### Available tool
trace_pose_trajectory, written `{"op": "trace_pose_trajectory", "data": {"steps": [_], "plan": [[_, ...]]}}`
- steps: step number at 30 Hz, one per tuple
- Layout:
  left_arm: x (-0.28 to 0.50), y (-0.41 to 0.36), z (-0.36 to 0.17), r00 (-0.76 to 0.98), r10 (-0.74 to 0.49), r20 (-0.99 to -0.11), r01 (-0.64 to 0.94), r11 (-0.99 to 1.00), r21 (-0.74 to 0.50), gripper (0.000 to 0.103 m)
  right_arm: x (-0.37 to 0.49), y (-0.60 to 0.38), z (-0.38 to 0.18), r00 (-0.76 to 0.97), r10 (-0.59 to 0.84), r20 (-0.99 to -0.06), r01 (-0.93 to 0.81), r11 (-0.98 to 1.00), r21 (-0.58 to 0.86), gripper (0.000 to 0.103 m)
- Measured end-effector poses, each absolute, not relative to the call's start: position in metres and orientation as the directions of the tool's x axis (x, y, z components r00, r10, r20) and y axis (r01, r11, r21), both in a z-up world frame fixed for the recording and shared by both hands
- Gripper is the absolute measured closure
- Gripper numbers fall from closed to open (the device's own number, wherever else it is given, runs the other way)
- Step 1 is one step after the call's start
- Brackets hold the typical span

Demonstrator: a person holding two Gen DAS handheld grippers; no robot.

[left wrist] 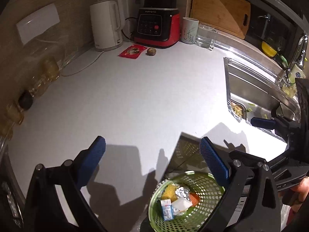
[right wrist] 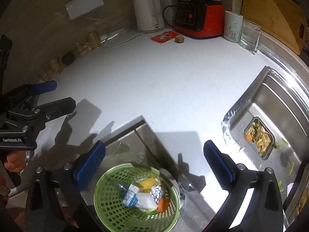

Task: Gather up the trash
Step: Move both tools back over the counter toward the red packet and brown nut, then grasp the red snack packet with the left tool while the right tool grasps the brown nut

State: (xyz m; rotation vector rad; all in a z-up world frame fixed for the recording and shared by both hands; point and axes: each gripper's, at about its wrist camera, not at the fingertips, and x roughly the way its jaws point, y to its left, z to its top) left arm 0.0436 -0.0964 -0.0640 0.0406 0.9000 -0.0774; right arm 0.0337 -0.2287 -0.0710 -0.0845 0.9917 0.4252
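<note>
both grippers' [left wrist: 152,158] [right wrist: 154,161] jaws spread wide & empty above green basket [right wrist: 108,199] w/ trash

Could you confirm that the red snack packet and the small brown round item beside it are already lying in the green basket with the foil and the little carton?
Not quite. The red snack packet and the small brown round item still lie on the white countertop in front of the blender, as the left wrist view shows. The green basket holds the foil and the little carton.
</note>
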Motion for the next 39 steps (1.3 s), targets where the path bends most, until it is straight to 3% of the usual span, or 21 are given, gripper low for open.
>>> {"op": "trace_pose_trajectory", "data": {"steps": [13,23,34,39], "plan": [[0.262,-0.037,-0.110,0.601,-0.104,-0.793,0.187,0.982,0.014,0.009,0.228,-0.185,-0.108,0.448,0.250,-0.859,-0.334,0.937,0.098,0.002],[0.345,-0.028,-0.134,0.589,-0.174,-0.789,0.264,0.964,-0.015,0.009,0.310,-0.174,-0.126,0.452,0.231,-0.862,-0.345,0.936,0.070,0.002],[0.425,-0.010,-0.150,0.534,-0.274,-0.800,0.348,0.933,-0.087,0.009,0.408,-0.154,-0.144,0.463,0.284,-0.840,-0.494,0.869,0.022,0.003],[0.439,-0.003,-0.149,0.525,-0.301,-0.796,0.355,0.928,-0.117,0.009,0.433,-0.152,-0.158,0.429,0.299,-0.853,-0.512,0.858,0.043,0.018]]}}
